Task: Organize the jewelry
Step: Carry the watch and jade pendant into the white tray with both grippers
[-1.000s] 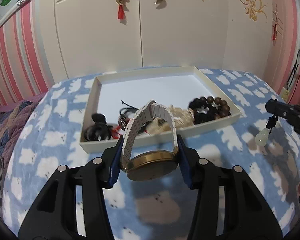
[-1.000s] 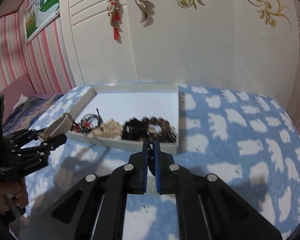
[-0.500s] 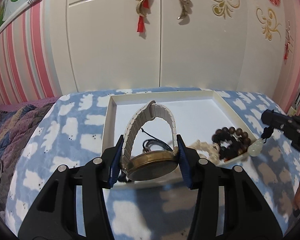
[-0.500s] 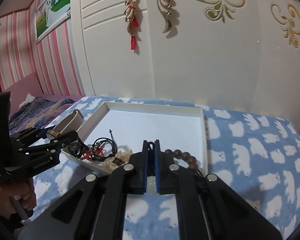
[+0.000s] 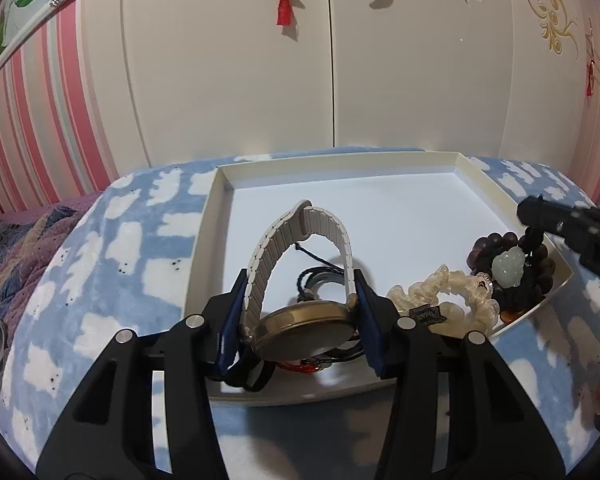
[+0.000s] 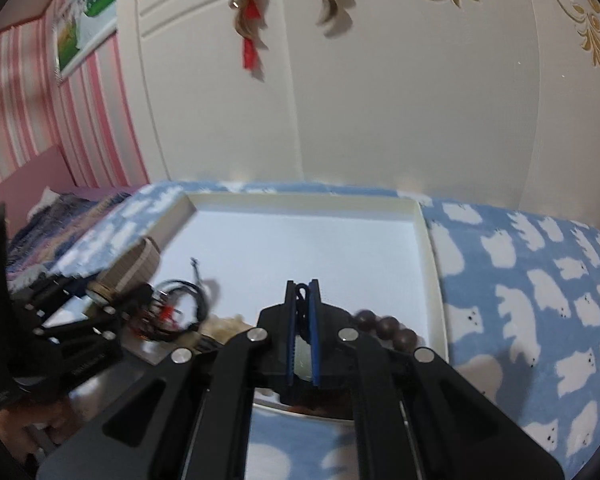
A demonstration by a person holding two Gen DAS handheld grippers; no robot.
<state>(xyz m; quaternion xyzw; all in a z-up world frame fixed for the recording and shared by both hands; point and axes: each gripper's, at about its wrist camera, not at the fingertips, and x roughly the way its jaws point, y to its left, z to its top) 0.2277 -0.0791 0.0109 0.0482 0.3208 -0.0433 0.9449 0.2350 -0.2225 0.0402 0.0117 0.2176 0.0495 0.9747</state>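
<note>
My left gripper (image 5: 300,312) is shut on a watch (image 5: 304,332) with a brass case and a cream band, held over the near left part of the white tray (image 5: 380,160). My right gripper (image 6: 302,320) is shut on the black cord (image 6: 300,292) of a pale jade pendant (image 5: 508,266), which hangs over the dark bead bracelet (image 5: 540,264) at the tray's near right. In the right wrist view the pendant is mostly hidden by the jaws, and the watch (image 6: 136,268) shows at the left.
The tray also holds a cream scrunchie (image 5: 448,300), black cords (image 5: 320,276) and a red-beaded piece (image 5: 300,367). It lies on a blue bear-print blanket (image 5: 100,272). A white wardrobe (image 5: 340,60) stands right behind.
Both grippers have moved forward, from in front of the tray to over its near edge. The watch and the pendant now hang above the tray's contents.
</note>
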